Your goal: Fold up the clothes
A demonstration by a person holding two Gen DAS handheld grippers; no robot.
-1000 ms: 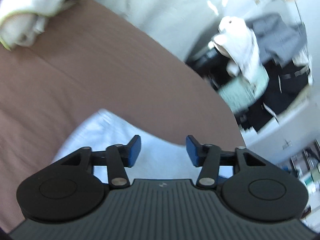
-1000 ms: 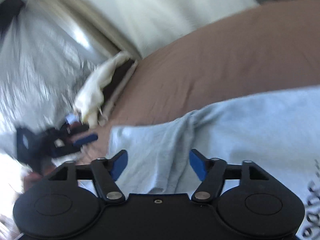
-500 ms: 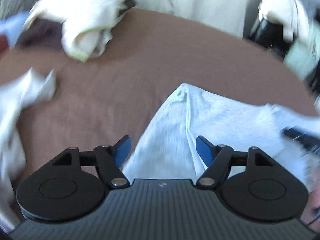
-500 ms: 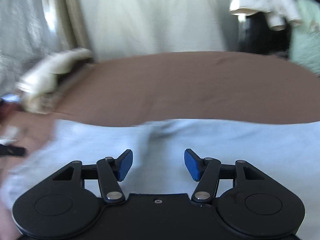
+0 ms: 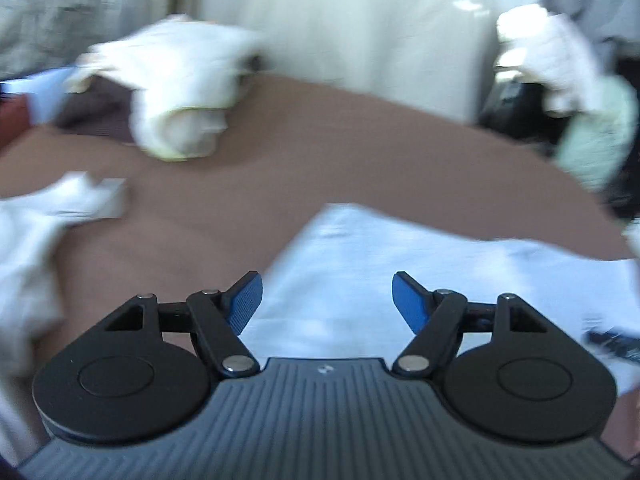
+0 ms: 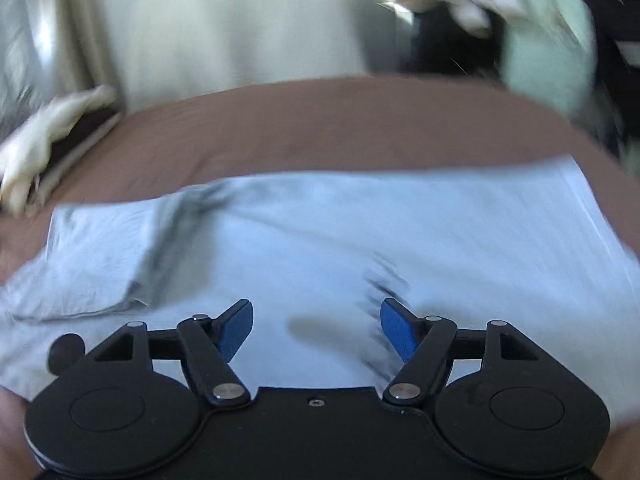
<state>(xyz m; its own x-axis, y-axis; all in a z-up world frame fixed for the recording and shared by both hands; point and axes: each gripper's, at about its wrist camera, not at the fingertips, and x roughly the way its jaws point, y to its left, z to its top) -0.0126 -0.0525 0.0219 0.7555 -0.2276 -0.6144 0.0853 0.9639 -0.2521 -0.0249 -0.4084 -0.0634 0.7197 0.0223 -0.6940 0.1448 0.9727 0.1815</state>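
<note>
A pale blue shirt (image 6: 360, 240) lies spread on the brown bed (image 6: 340, 120), one sleeve turned in. Both the left gripper (image 5: 327, 294) and the right gripper (image 6: 316, 322) hover over the shirt, jaws spread, holding nothing. Whichever fold follows calls for pinching a shirt edge.

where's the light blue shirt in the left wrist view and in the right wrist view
Left wrist: the light blue shirt lies at lower centre and right, under the open left tongs.
Right wrist: the shirt spans the middle band, with a crumpled sleeve at left, beneath the open right tongs.
Shared landmark: the brown bedcover behind the shirt.
</note>
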